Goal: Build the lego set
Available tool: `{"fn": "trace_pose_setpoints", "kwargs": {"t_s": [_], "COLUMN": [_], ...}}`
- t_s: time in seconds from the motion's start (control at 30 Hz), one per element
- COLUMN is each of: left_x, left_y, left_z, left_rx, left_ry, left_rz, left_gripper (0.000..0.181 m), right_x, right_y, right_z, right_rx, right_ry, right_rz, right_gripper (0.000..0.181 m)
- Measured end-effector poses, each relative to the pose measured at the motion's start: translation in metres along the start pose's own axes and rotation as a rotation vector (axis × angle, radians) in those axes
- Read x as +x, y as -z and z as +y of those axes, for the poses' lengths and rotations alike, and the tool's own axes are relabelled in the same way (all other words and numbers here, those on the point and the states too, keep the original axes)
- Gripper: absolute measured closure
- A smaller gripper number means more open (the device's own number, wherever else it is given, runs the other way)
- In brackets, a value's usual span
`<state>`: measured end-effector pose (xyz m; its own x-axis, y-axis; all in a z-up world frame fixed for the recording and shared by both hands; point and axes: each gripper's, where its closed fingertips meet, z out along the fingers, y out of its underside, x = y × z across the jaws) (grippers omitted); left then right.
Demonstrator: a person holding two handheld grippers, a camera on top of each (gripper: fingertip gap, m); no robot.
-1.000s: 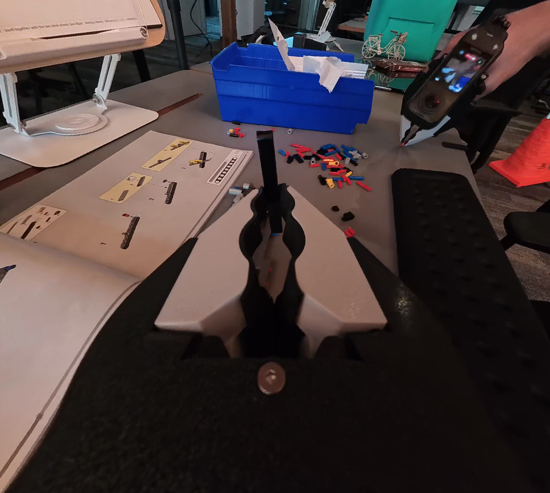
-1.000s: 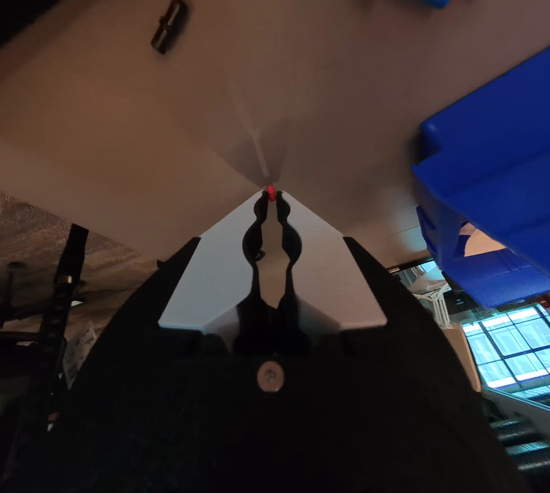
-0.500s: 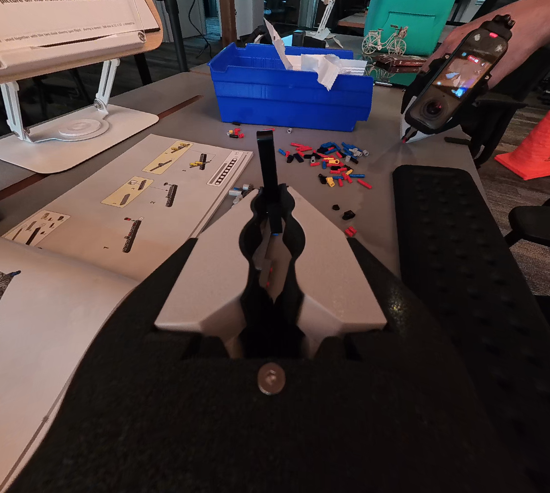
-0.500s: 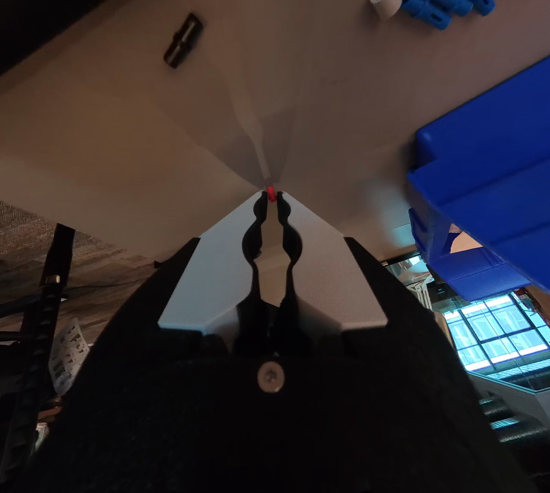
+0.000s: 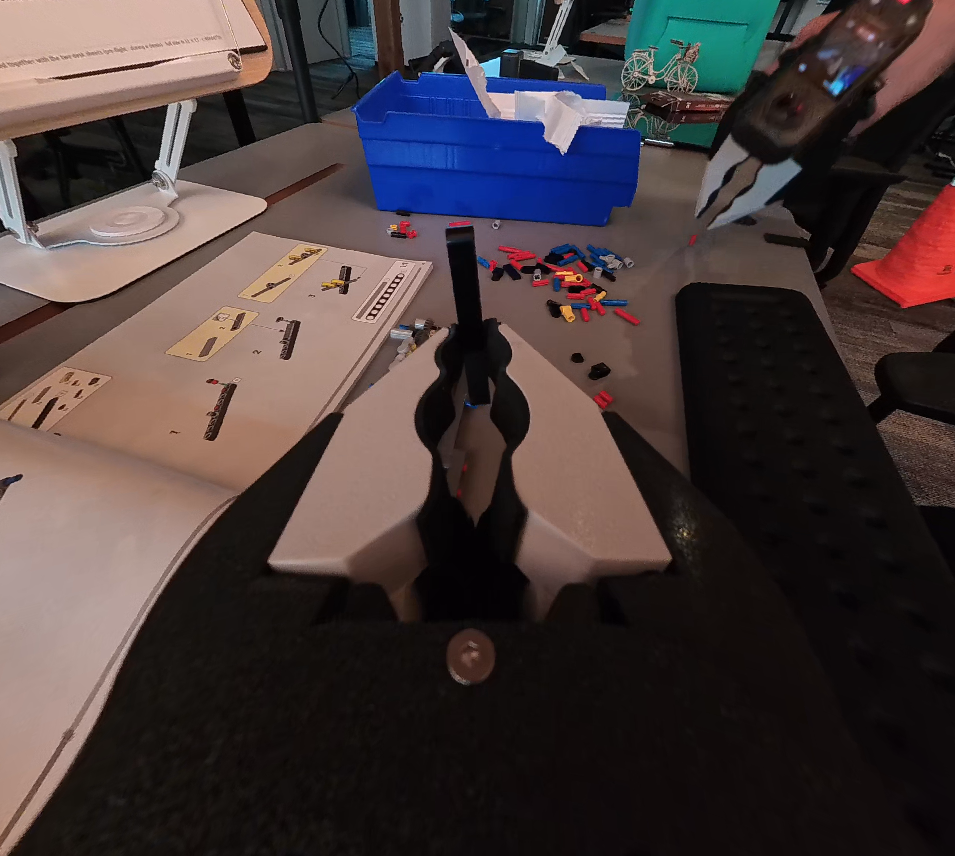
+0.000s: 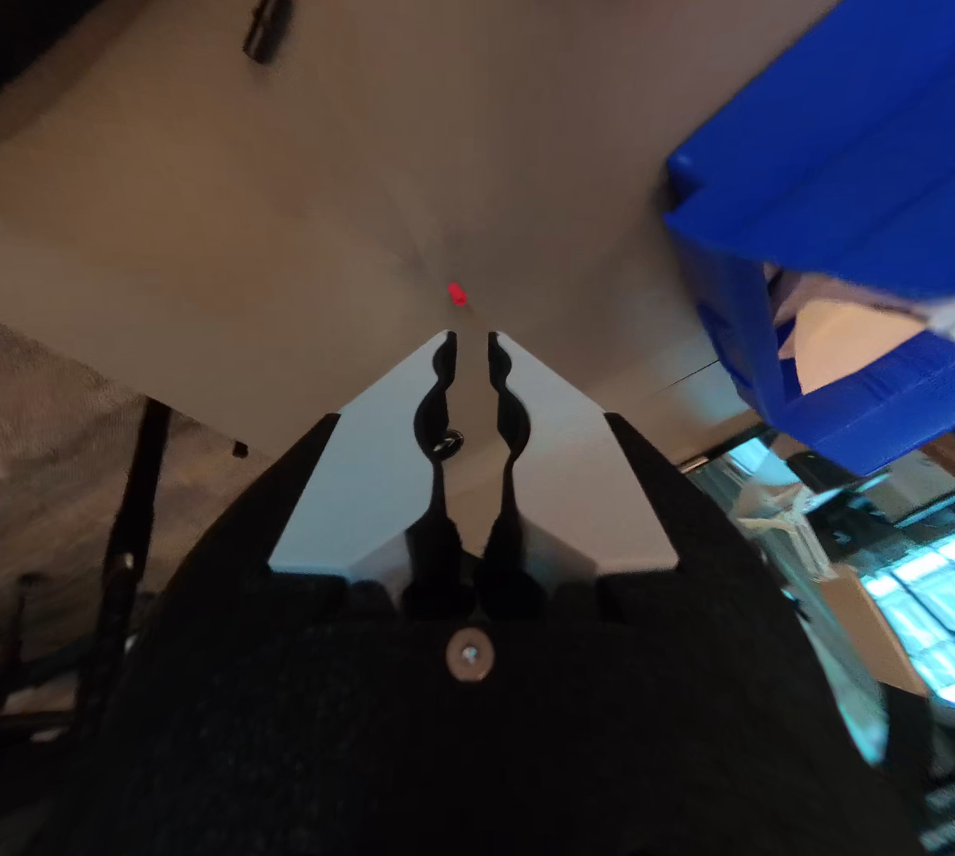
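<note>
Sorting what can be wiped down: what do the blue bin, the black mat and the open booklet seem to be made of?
Blue bin: moulded hard plastic, by its even colour, stepped ribs and soft sheen. Black mat: probably foam or rubber, matte with a dimpled surface. Booklet: printed paper, thin pages lying in a curve, slight gloss.

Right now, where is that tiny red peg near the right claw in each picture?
Left wrist view: the red peg lies on the table, right of middle, just below the right claw.
Right wrist view: the peg sits centre, just beyond the open tips.
Shared landmark: the blue bin.
</note>
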<state>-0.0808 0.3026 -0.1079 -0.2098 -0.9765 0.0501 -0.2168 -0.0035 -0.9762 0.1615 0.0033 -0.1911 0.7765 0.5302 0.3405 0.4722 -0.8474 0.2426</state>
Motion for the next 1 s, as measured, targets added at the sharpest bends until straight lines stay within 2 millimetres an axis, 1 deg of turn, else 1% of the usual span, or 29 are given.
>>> {"fn": "trace_pose_setpoints", "kwargs": {"t_s": [0.03, 0.07, 0.2, 0.3, 0.5, 1.0], "left_x": [0.0, 0.001, 0.003, 0.004, 0.005, 0.002], "left_y": [0.0, 0.0, 0.0, -0.001, -0.002, -0.004], "left_z": [0.0, 0.0, -0.002, 0.0, 0.002, 0.006], "left_rx": [0.0, 0.0, 0.004, -0.001, -0.009, -0.023], "left_ry": [-0.001, -0.002, -0.003, -0.003, -0.005, -0.007], "left_rz": [0.001, 0.002, 0.01, 0.013, 0.015, 0.009], "left_gripper": [0.175, 0.175, 0.175, 0.175, 0.175, 0.175], "right_x": [0.001, 0.002, 0.002, 0.0, -0.006, -0.007], "right_y": [0.001, 0.002, 0.001, -0.002, -0.011, -0.017], "right_z": [0.003, 0.004, -0.004, -0.008, -0.008, -0.011], "right_rx": [0.04, 0.094, 0.355, 0.456, 0.458, 0.453], "right_ry": [-0.044, -0.096, -0.326, -0.4, -0.411, -0.409], "right_rz": [-0.011, -0.035, -0.169, -0.221, -0.247, -0.29], "right_gripper": [0.17, 0.169, 0.164, 0.166, 0.166, 0.169]}}
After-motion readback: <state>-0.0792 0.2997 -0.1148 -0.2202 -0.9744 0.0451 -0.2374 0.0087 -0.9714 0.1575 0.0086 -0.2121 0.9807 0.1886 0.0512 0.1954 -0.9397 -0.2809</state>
